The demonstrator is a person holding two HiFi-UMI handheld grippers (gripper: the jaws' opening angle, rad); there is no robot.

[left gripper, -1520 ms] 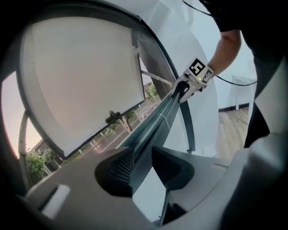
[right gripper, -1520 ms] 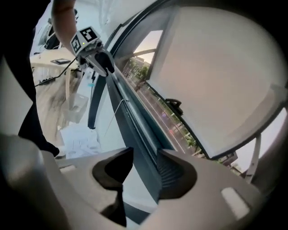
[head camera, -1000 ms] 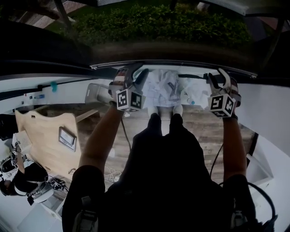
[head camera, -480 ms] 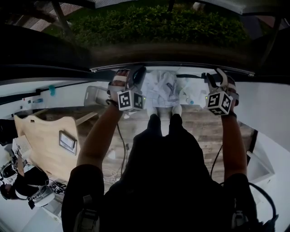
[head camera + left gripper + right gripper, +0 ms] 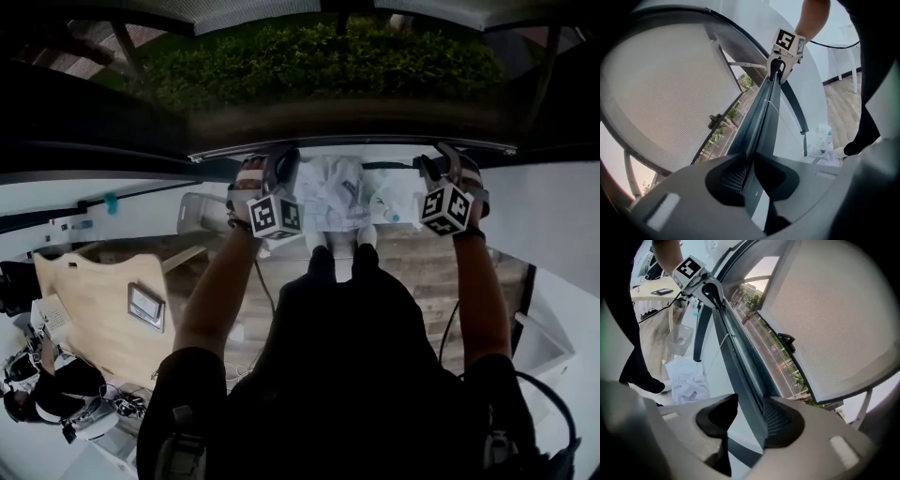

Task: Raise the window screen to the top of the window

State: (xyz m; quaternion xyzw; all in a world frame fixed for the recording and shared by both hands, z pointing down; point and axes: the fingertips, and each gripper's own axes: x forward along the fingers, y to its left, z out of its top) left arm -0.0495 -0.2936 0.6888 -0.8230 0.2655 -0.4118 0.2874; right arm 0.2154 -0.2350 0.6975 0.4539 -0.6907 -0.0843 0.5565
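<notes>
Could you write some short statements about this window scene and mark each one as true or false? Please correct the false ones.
1. The left gripper has the dark grey bottom rail of the window screen between its jaws. True.
2. The right gripper hangs free, away from the rail. False: its jaws are closed on the same rail.
3. The two grippers touch each other. False: they hold the rail well apart from each other.
4. A white crumpled bundle lies on the wooden floor below the window. True.
5. A green hedge shows outside the window. True.
</notes>
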